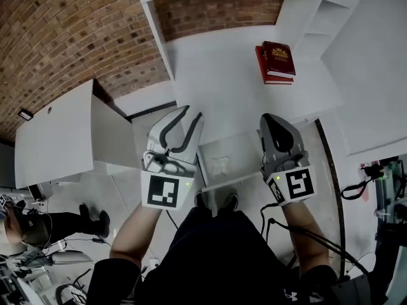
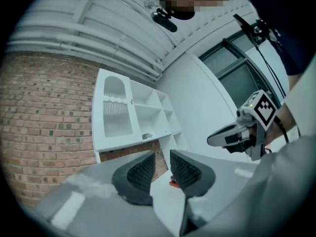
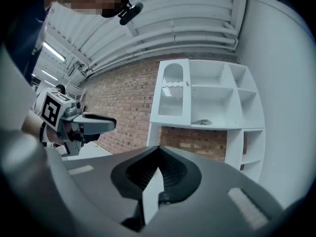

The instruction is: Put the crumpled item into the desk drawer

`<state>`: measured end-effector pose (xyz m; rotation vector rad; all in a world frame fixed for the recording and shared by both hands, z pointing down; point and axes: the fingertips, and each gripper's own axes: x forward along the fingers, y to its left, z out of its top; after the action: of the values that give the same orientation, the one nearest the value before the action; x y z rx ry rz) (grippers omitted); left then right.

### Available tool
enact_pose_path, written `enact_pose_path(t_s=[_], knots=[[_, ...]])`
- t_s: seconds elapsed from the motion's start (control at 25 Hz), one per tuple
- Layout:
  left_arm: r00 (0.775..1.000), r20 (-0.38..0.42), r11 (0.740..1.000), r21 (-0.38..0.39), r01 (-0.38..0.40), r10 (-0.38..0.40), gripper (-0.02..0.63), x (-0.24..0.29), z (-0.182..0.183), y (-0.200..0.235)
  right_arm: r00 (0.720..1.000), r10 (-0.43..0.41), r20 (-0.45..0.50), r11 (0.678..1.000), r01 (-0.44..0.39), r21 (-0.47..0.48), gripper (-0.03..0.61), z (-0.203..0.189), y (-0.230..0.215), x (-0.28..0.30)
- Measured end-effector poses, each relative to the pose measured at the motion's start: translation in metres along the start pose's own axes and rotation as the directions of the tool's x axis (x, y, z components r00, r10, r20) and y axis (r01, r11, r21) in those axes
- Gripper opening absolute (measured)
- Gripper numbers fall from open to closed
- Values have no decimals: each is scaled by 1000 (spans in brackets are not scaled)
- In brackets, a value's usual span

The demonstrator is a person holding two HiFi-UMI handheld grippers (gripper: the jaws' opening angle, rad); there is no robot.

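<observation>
In the head view the desk drawer (image 1: 236,150) stands pulled out between my two grippers, above the person's shoes. A small pale crumpled item (image 1: 220,166) lies on its floor. My left gripper (image 1: 193,112) hangs over the drawer's left edge with its jaws apart and nothing between them; the left gripper view shows the same gap at the left gripper (image 2: 162,167). The right gripper (image 1: 269,121) is at the drawer's right edge, shut and empty. In the right gripper view, the right gripper (image 3: 159,149) has its tips together.
Two red books (image 1: 275,62) lie stacked on the white desk top (image 1: 216,68). A white shelf unit (image 3: 207,102) stands on the desk against the brick wall. A white panel (image 1: 57,138) is at the left. Cables (image 1: 356,186) run along the floor at the right.
</observation>
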<state>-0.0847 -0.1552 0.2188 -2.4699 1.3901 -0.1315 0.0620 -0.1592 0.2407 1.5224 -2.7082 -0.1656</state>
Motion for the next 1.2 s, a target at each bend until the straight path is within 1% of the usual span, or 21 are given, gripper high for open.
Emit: enact_pose_path(t_s=[0.08, 0.16, 0.28, 0.4, 0.52, 0.6, 0.84, 1.04, 1.2], knots=[[1000, -13, 995, -92, -25, 24, 105, -2, -1, 3, 999, -3, 37, 1000, 3, -27, 3, 14, 6, -1], [999, -26, 988, -148, -43, 39, 95, -5, -4, 2, 998, -11, 67, 999, 14, -38, 2, 24, 13, -2], [998, -52, 981, -190, -48, 39, 77, -13, -11, -3, 997, -23, 77, 999, 25, -30, 2, 26, 21, -5], [996, -80, 973, -221, -63, 46, 66, -24, -22, -2, 998, -14, 60, 999, 15, -28, 2, 20, 29, -10], [990, -123, 966, -241, -92, 64, 40, -33, -34, 4, 1000, -13, 27, 1000, 13, -3, 2, 13, 31, -16], [988, -137, 964, -247, -102, 70, 34, -36, -40, 6, 1000, -13, 16, 1000, 13, 6, 2, 9, 30, -17], [989, -136, 963, -256, -89, 55, 3, -35, -49, 0, 1000, -21, 8, 1000, 21, 11, 2, 1, 24, -16], [986, -161, 958, -269, -95, 52, 3, -38, -59, -1, 999, -39, 0, 999, 39, 15, 2, -5, 16, -19], [985, -164, 963, -254, -94, 53, 3, -38, -59, -1, 999, -51, -1, 998, 51, 24, 2, -9, 8, -22]])
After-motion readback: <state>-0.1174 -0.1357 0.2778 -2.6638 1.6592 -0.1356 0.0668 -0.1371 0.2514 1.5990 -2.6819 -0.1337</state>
